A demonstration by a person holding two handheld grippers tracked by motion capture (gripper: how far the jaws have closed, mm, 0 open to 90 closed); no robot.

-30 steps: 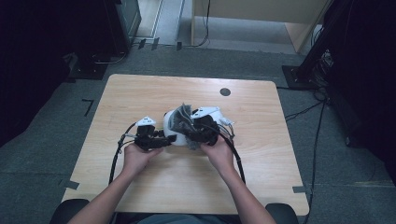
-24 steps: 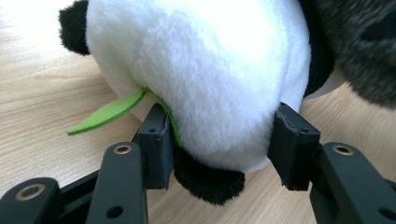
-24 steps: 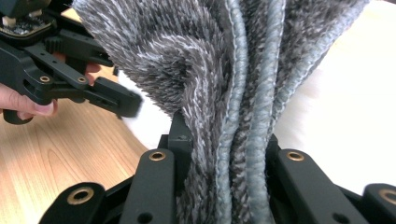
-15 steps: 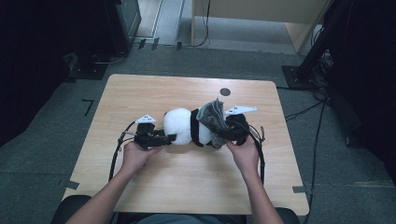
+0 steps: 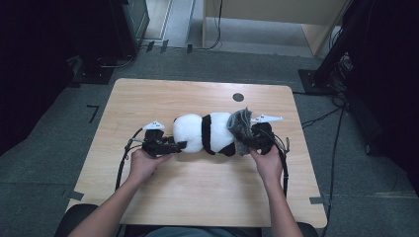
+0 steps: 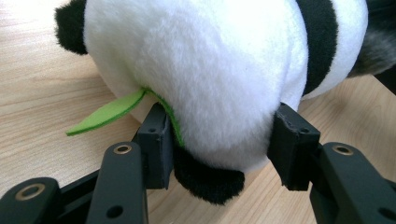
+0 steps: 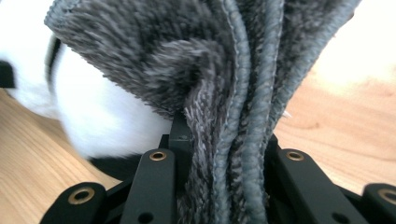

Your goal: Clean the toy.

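Right gripper (image 5: 249,140) has dragged grey cloth (image 5: 240,129) right, off panda (image 5: 205,133) (jaws clamped on cloth). Left gripper (image 5: 174,145) pinches panda's head; hold firm, pull cloth level.

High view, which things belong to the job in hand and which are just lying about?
In the job:
- panda plush toy, clamped by the left gripper
- grey fuzzy cloth, pinched by the right gripper

Lying about:
- black round mark on the table
- floor cables
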